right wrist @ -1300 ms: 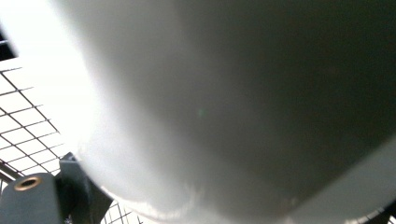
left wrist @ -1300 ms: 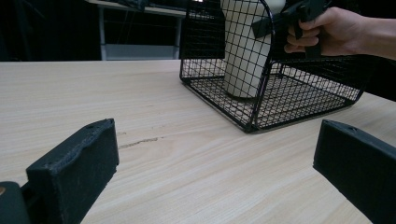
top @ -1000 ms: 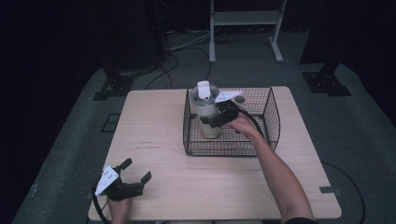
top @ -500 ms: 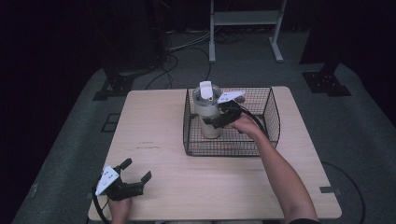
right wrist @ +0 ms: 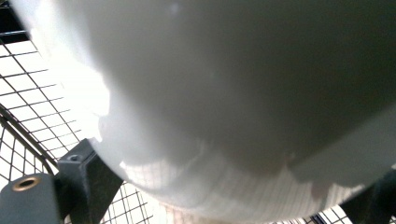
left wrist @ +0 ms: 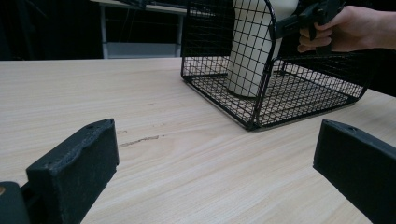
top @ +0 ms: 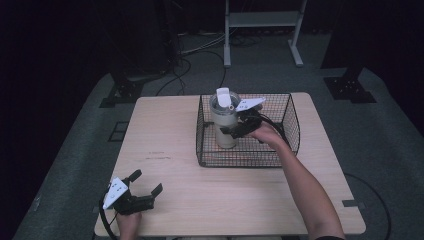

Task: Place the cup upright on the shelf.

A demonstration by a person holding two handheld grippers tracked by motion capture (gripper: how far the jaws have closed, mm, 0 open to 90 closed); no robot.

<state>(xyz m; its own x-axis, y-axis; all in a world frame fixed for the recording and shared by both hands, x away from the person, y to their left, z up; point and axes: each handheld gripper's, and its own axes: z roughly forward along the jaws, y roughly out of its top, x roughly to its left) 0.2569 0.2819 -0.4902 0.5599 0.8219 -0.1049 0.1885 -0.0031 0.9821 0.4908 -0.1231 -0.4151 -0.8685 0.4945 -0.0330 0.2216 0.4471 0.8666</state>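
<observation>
A tall white tumbler (top: 223, 122) with a lid stands upright in the left part of a black wire basket (top: 280, 152) at the back middle of the wooden table. My right gripper (top: 232, 131) reaches into the basket from the right and is shut on the tumbler's side. In the right gripper view the tumbler (right wrist: 233, 93) sits close between the jaws, over the basket mesh (right wrist: 28, 102). My left gripper (top: 147, 181) rests open near the front left corner with nothing between its fingers. In the left gripper view it (left wrist: 219, 158) faces the basket (left wrist: 299, 98) and tumbler (left wrist: 247, 51).
The wooden table (top: 170, 140) has bare wood between the left gripper and the basket. Behind the table, a white stand (top: 260, 30) and cables (top: 195, 55) sit on the dark floor. A black base (top: 350, 87) lies on the floor at the back right.
</observation>
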